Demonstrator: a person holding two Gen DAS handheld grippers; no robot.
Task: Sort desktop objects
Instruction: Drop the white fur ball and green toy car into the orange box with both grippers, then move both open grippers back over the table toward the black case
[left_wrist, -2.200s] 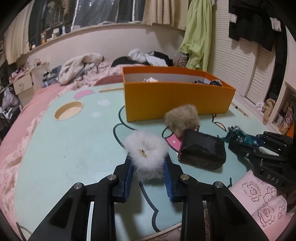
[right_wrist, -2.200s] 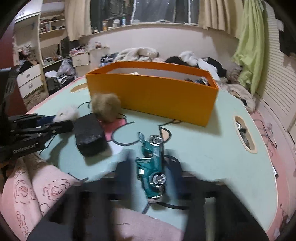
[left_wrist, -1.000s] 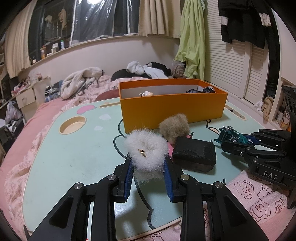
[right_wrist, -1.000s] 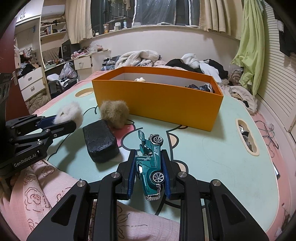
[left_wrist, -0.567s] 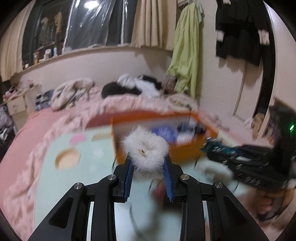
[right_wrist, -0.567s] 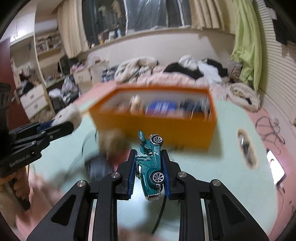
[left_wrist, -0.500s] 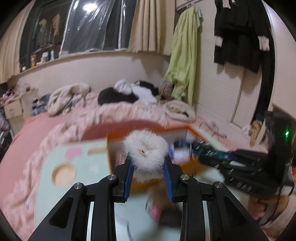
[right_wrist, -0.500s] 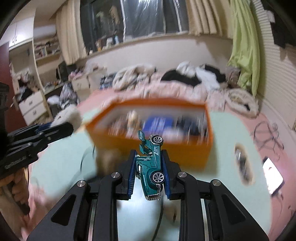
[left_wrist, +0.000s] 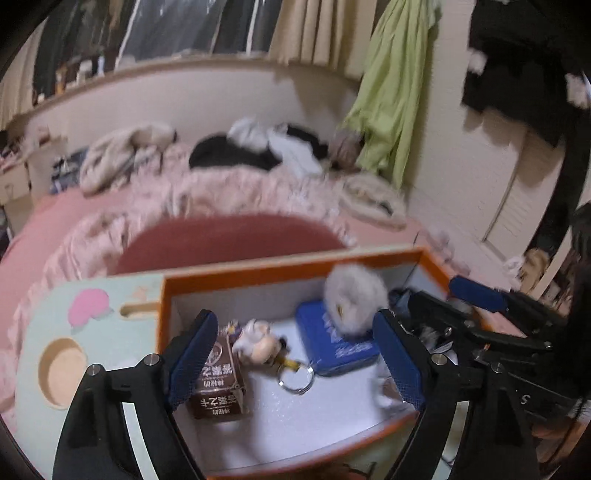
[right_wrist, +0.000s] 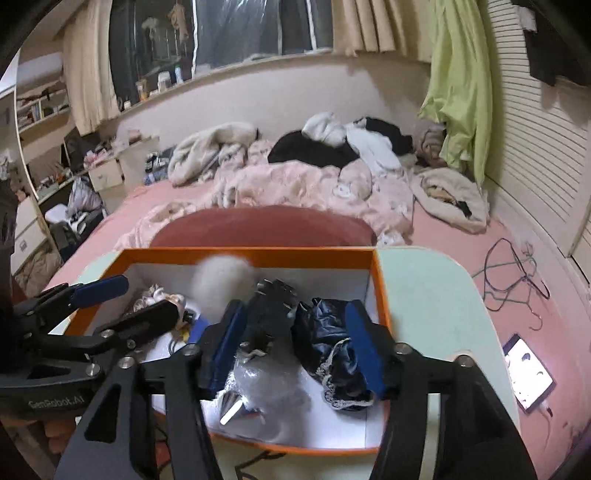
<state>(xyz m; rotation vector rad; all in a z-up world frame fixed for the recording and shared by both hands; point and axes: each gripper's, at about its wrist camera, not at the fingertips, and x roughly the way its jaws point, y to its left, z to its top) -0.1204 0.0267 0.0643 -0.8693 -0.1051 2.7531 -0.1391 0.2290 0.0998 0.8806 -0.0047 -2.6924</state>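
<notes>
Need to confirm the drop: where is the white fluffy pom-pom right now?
In the left wrist view the white fluffy pom-pom is free of the open left gripper, blurred inside the orange box, over the far edge of the blue tin.

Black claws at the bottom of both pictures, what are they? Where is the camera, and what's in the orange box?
They are grabbing tools, one in each of a person's hands; there is no robot. A camera sits on each tool, looking along its two fingers. One picture is from the left claw, the other from the right claw. Both are over the orange box on a green table. Both claws have just been opening and grip nothing. The white fluffy ball, blurred, is loose between the left claw's fingers. A dark blurred thing, maybe a toy car, is loose between the right's. In the box lie a blue tin, a brown carton, a keyring doll and dark cloth.
</notes>
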